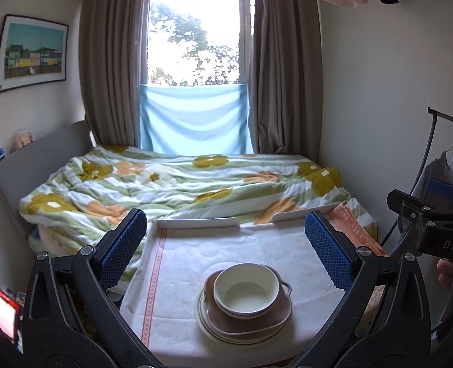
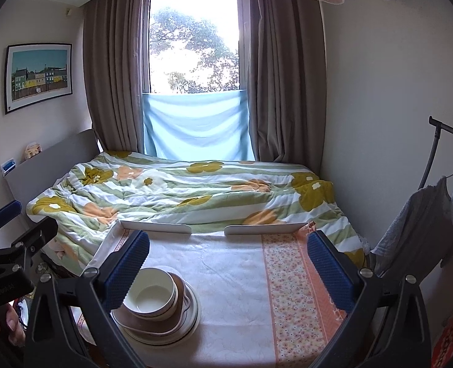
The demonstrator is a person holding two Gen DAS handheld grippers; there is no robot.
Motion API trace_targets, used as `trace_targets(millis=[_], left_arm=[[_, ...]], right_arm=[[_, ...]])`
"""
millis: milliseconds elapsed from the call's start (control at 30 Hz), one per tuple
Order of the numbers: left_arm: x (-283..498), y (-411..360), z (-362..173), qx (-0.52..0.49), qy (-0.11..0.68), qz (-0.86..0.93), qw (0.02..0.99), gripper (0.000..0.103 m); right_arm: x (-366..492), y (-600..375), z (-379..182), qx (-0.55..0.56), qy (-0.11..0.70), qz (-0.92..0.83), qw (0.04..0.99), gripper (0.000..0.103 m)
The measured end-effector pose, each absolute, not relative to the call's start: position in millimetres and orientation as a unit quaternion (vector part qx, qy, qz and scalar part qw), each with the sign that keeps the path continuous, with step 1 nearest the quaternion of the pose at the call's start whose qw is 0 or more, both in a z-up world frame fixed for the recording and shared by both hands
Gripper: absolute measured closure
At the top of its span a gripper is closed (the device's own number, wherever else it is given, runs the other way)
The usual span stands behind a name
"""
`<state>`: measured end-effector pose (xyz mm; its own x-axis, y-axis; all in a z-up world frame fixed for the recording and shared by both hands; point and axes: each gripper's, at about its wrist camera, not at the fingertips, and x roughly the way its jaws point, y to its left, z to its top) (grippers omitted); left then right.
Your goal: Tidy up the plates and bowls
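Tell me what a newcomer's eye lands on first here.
Probably the bright window at the far wall, above the flowered quilt on the bed. Nearer, a cream bowl sits on a brown dish atop pale plates, on the cloth-covered table, between the open left gripper fingers.
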<state>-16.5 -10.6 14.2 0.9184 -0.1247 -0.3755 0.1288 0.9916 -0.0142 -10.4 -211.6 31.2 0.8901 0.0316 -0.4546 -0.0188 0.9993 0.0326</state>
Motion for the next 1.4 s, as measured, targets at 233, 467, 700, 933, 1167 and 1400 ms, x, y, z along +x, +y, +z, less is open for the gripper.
trace_targets(millis=[233, 467, 700, 933, 1167, 1400], left_arm=[[-16.2, -10.4, 14.3, 0.006, 0.189, -0.068, 0.98, 0.0], [-16.0, -9.5, 14.8, 0.005, 0.189, -0.068, 0.98, 0.0], [-16.3, -10.1, 13.1, 0.008, 0.191, -0.065, 0.979, 0.0], [-15.6, -12.1, 12.1, 0.012, 0.197, -0.063, 0.978, 0.0], [-11.7, -12.6, 11.3, 0.017, 0.201, -0.068, 0.977, 0.0], [-8.5, -12.2, 10.0, 0.017, 0.203, -0.066, 0.977, 0.0]], right_arm=[[-9.9, -210.2, 31.4, 0.017, 0.234, 0.005, 0.972, 0.001], [-9.7, -209.2, 32.2, 0.018, 0.234, 0.001, 0.972, 0.001], [-9.6, -208.9, 30.3, 0.02, 0.237, -0.004, 0.971, 0.001], [-10.5, -208.4, 28.7, 0.025, 0.241, -0.004, 0.97, 0.001], [-8.9, -209.2, 26.6, 0.031, 0.244, -0.008, 0.969, 0.001], [-8.4, -209.4, 25.3, 0.031, 0.246, -0.011, 0.969, 0.001]])
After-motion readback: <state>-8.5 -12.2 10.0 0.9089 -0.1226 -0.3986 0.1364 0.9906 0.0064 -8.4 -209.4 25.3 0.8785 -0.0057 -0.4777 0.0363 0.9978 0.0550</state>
